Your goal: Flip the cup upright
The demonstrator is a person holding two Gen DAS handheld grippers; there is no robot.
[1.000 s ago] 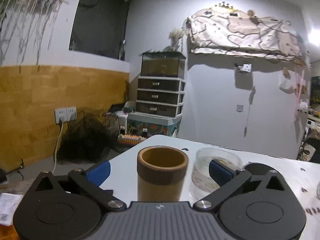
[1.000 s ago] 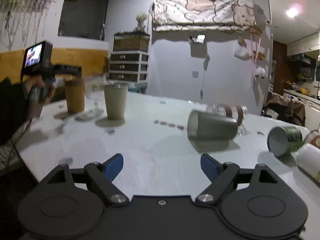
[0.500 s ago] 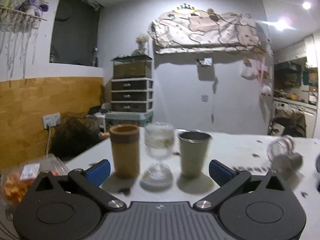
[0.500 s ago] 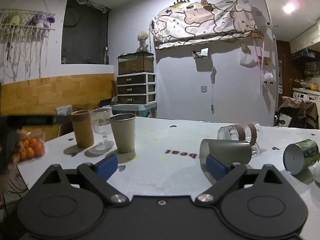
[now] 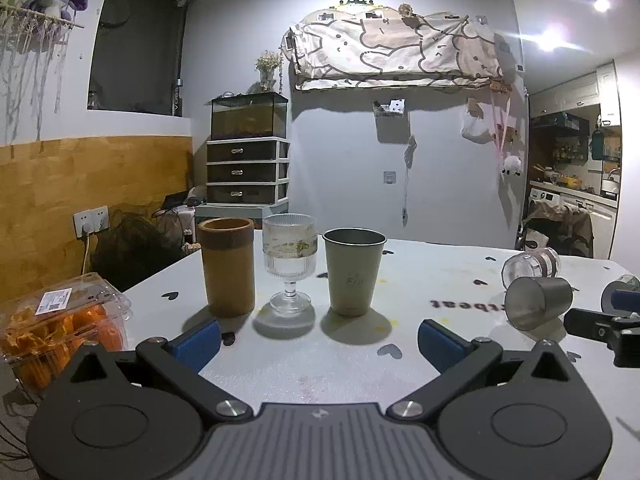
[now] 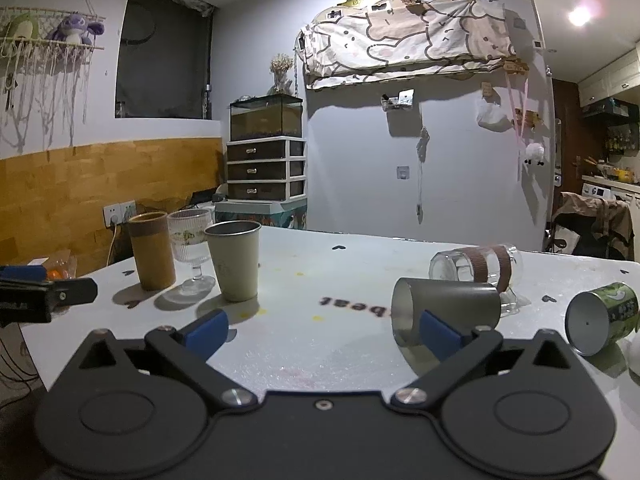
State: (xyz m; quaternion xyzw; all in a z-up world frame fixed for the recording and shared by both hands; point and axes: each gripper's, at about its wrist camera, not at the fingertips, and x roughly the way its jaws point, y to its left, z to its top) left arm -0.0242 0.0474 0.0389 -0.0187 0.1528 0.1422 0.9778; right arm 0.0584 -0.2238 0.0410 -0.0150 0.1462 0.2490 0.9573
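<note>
A grey metal cup (image 6: 448, 312) lies on its side on the white table (image 6: 328, 272), mouth to the left; it also shows in the left wrist view (image 5: 538, 306). Behind it lies a clear glass with brown bands (image 6: 476, 268), and to the right a green can-like cup (image 6: 600, 318) lies tipped over. My right gripper (image 6: 322, 330) is open and empty, its right finger just in front of the grey cup. My left gripper (image 5: 318, 344) is open and empty, facing three upright cups: a brown one (image 5: 228, 266), a ribbed stem glass (image 5: 290, 264) and a metal one (image 5: 354, 270).
A clear box of oranges (image 5: 60, 328) sits at the table's left edge. The table's near edge runs just under both grippers. A drawer unit with a tank (image 5: 248, 156) stands against the far wall.
My left gripper has drawn back from the brown cup and turned right, so all three upright cups show. My right gripper has moved closer to the lying grey cup.
</note>
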